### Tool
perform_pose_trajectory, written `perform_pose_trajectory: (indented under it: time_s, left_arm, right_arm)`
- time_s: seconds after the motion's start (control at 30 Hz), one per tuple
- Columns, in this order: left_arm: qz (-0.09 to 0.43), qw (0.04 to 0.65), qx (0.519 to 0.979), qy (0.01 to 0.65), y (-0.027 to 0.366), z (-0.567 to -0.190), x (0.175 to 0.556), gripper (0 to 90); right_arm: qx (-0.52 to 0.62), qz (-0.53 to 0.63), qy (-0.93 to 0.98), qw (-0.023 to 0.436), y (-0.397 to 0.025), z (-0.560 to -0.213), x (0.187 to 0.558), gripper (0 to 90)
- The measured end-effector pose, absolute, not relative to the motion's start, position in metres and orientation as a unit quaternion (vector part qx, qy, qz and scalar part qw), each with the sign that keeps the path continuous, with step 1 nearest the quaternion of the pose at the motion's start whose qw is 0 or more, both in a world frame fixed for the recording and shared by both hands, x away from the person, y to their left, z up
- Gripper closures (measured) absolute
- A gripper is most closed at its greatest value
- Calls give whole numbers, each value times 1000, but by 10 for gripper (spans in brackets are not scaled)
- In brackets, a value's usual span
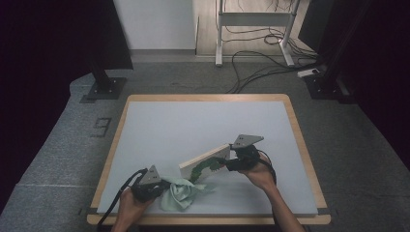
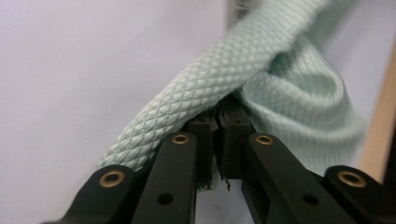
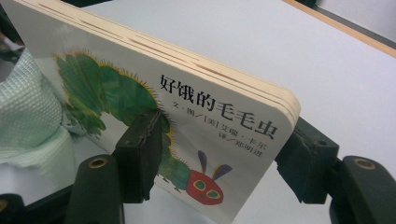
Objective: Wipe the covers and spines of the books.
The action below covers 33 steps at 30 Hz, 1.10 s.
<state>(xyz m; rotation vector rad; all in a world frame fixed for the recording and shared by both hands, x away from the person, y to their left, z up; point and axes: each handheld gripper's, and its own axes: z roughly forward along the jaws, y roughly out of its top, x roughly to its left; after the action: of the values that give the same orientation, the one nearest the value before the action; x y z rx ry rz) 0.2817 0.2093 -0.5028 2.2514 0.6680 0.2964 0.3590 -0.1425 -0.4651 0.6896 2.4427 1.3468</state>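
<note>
Right gripper (image 3: 219, 163) clamped across stiff board book (image 3: 187, 107), tilted above table (image 1: 193, 125) near front. Left gripper (image 2: 219, 126) pinching soft, limp cloth (image 2: 280, 93) beside it. Best gripped at book's thick edge.

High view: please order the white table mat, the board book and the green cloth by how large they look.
1. white table mat
2. board book
3. green cloth
The book and the cloth look nearly alike, so their order is unsure.
</note>
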Motion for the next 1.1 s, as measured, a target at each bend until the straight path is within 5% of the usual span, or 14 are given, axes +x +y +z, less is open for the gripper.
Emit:
perform_pose_trajectory:
  time_s: [0.47,1.1]
  left_arm:
    - [84,392,876,268,195,-518,291,839]
    - [112,463,847,235,202,-445,289,830]
  right_arm:
    - [239,469,840,133,-143,-467,357,353]
    - [239,467,840,136,-143,-467,357,351]
